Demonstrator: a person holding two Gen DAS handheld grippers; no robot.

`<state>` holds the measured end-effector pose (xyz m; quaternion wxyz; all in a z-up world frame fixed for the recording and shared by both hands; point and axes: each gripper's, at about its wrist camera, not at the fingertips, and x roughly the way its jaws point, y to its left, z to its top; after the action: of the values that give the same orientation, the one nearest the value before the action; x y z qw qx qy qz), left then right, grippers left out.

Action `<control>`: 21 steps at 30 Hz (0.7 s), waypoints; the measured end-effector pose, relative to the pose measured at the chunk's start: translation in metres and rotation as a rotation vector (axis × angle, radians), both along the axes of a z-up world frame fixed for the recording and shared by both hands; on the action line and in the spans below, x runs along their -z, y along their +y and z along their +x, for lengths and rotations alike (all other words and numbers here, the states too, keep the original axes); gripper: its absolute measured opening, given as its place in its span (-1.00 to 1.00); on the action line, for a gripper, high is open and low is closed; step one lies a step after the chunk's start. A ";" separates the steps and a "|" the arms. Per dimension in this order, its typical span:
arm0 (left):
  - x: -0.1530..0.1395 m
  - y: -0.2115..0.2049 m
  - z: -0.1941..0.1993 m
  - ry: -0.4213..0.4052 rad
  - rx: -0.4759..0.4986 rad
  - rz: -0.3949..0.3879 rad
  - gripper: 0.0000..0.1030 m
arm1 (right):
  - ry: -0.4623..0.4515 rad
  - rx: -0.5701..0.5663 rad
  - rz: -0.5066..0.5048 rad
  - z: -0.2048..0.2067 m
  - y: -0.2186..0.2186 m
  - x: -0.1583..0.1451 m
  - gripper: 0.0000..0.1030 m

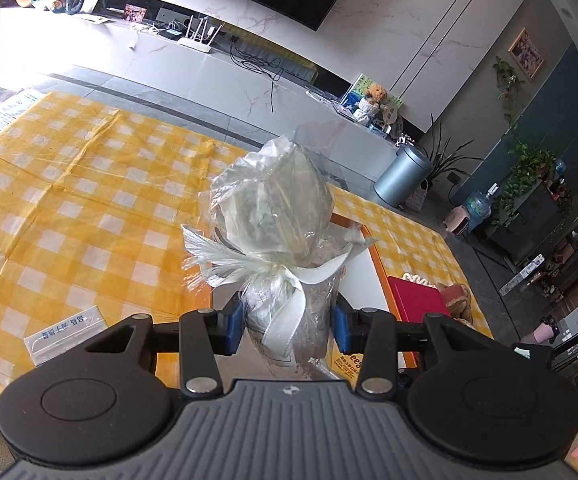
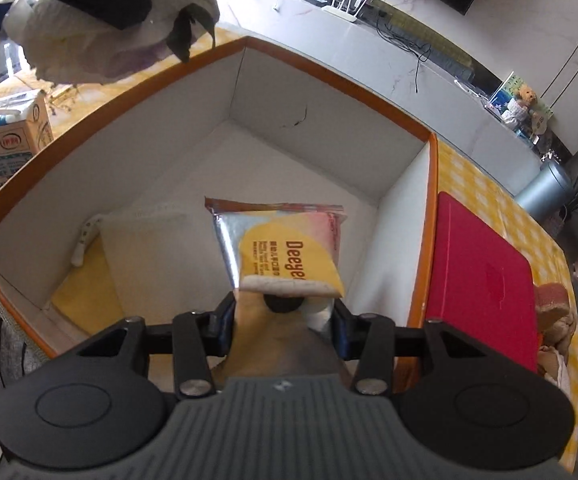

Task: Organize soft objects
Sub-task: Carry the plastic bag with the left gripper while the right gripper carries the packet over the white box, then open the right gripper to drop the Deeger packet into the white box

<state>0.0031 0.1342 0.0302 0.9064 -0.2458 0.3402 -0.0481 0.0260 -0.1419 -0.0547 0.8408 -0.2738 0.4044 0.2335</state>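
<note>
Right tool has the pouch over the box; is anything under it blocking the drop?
Nothing visible. The pouch in the right tool hangs over bare box floor; a white pad lies left of it, clear of that spot.

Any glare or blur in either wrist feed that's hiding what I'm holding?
Left wrist view: sunlight blows out the far-left corner of the checked tablecloth, and the cellophane-wrapped bundle in the left gripper glints, so its contents stay unclear. Right wrist view: even light inside the orange-rimmed box; the snack pouch print reads sharply; the white wrap at top left is close and blurred. Both bend straight edges.
</note>
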 end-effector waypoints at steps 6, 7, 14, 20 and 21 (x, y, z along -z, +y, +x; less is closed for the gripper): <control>-0.002 0.007 -0.003 -0.009 -0.010 -0.017 -0.05 | 0.046 0.002 0.005 0.004 0.001 -0.001 -0.08; -0.002 0.006 -0.002 -0.008 -0.010 -0.019 -0.05 | 0.050 0.006 0.007 0.006 0.000 -0.001 -0.02; 0.000 0.001 0.001 -0.003 0.014 -0.020 -0.05 | 0.027 0.004 0.028 0.002 -0.009 -0.010 0.43; 0.004 -0.008 0.006 0.005 0.032 -0.005 -0.05 | -0.003 -0.037 0.264 0.001 -0.037 -0.046 0.63; 0.005 -0.009 0.008 0.008 0.034 -0.003 -0.05 | -0.020 -0.032 0.301 0.003 -0.043 -0.052 0.64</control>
<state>0.0106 0.1251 0.0256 0.9037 -0.2415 0.3478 -0.0631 0.0288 -0.1852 -0.0025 0.8726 -0.1532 0.3520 0.3021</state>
